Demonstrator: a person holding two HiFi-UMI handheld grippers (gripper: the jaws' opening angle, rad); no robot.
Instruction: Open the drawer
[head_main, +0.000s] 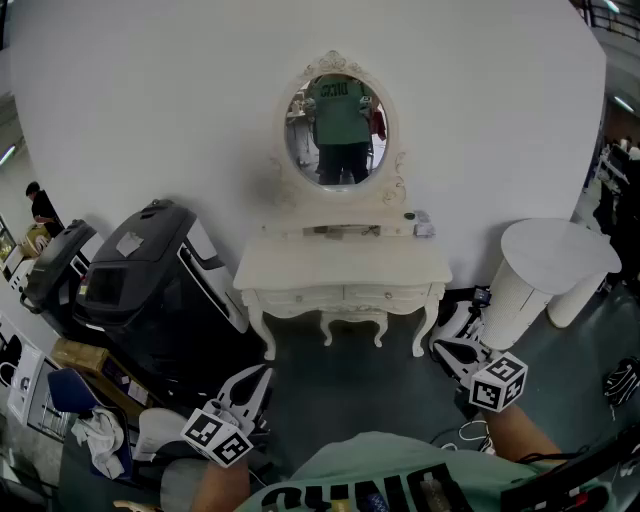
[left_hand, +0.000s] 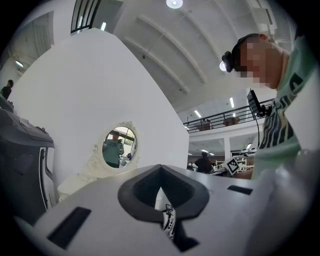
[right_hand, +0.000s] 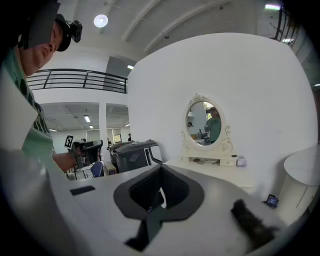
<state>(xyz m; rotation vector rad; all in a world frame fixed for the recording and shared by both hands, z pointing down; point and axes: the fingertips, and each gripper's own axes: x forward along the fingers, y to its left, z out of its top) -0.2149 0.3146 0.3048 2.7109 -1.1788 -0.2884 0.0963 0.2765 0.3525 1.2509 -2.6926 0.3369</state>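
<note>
Hovering closed, left gripper (head_main: 250, 380) and right gripper (head_main: 452, 345) face the shut drawer (head_main: 386, 295).

Open floor (head_main: 350, 378) before dressing table (head_main: 340, 272), black machine (head_main: 150, 290) left, white pedestal (head_main: 545, 262) right

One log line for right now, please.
stage: pre-approach | drawers: closed | left gripper: shut, empty | right gripper: shut, empty | both well short of dressing table
</note>
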